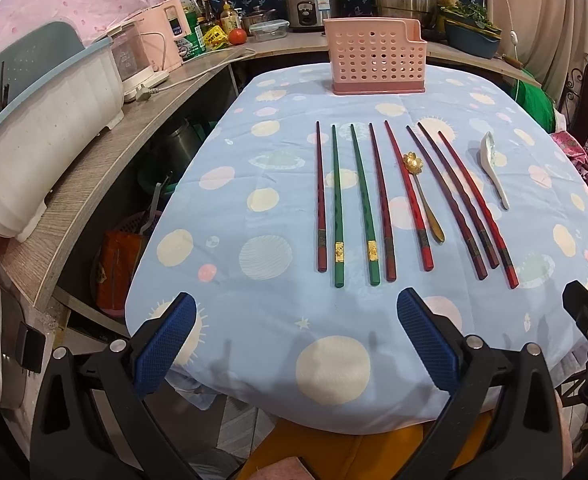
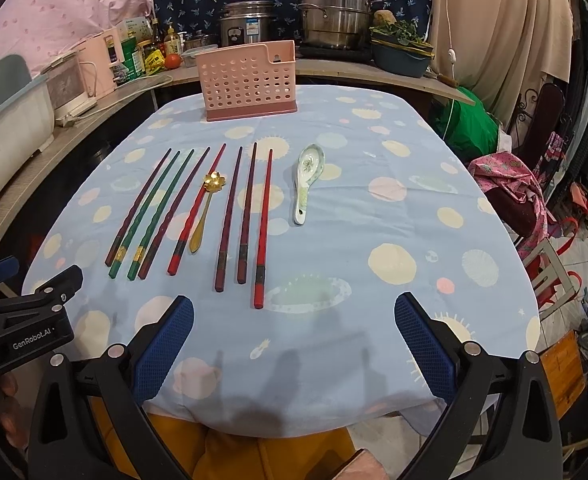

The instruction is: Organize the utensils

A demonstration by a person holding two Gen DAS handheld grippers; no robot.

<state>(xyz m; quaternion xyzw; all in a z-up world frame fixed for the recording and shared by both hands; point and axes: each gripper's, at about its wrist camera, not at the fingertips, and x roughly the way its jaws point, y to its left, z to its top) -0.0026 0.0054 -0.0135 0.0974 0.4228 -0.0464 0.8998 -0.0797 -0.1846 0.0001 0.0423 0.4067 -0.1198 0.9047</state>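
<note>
Several chopsticks lie side by side on the blue tablecloth: two green ones (image 1: 362,204) (image 2: 151,212), dark red ones (image 1: 320,196) and bright red ones (image 1: 408,196) (image 2: 262,228). A gold flower spoon (image 1: 422,196) (image 2: 205,208) lies among them. A white ceramic spoon (image 1: 494,168) (image 2: 308,180) lies to their right. A pink perforated holder (image 1: 376,56) (image 2: 247,80) stands at the table's far side. My left gripper (image 1: 296,308) and right gripper (image 2: 294,308) are both open and empty above the table's near edge.
A wooden counter (image 1: 105,168) curves along the left and back with a white tub (image 1: 41,132), appliances, bottles, a rice cooker (image 1: 314,4) and steel pots (image 2: 334,12). Clothes and chairs (image 2: 534,184) crowd the right side.
</note>
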